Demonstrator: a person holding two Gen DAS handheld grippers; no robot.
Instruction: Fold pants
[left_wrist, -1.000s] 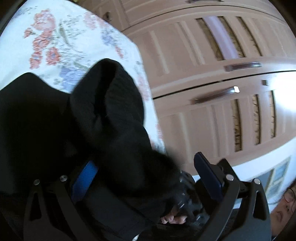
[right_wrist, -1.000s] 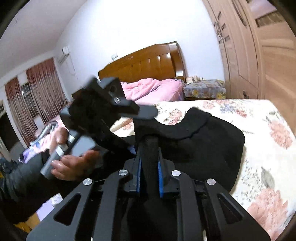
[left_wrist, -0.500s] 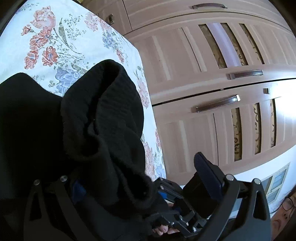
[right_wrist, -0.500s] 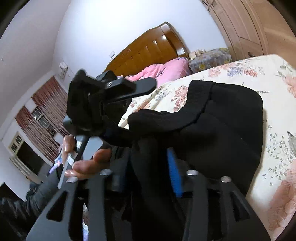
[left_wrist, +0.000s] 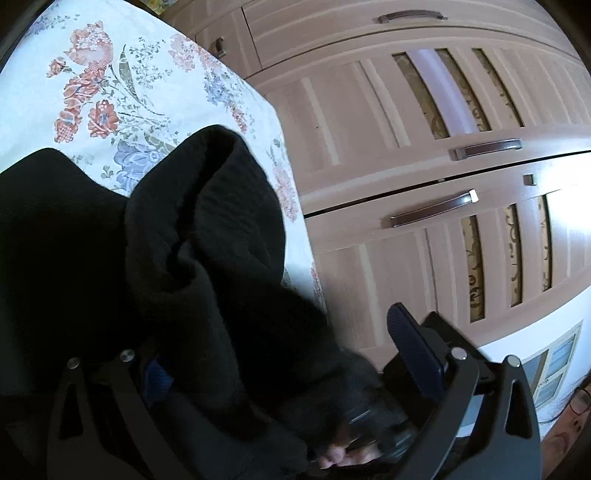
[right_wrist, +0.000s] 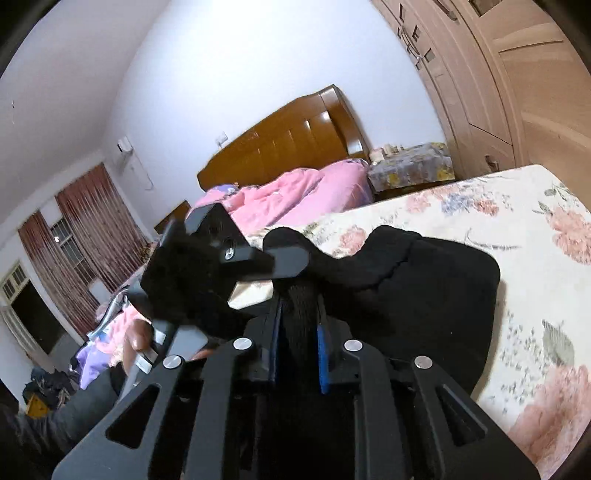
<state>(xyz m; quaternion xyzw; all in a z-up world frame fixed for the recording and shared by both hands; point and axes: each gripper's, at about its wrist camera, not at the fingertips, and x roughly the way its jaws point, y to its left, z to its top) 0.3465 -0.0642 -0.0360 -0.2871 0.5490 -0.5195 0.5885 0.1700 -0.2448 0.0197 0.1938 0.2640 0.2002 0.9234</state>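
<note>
Wardrobe doors (left_wrist: 424, 221) fill the right of the left wrist view; black pants (left_wrist: 207, 258) are draped over the spread left gripper (left_wrist: 280, 354). Centre right view, soft thick fabric is pinched by the right gripper (right_wrist: 297, 325) above the bed (right_wrist: 524, 236); edges seem best gripped.

The pants (right_wrist: 417, 280) are matt black cloth with a faintly ribbed, fuzzy weave. The bed (left_wrist: 110, 92) wears a smooth floral-print cotton sheet. Each hand-held gripper, right (right_wrist: 297, 347) and left (left_wrist: 280, 354), is matt black plastic with shiny metal screws and blue rubbery pads (left_wrist: 413, 343). The wardrobe (left_wrist: 424, 122) is satin pale wood.
</note>
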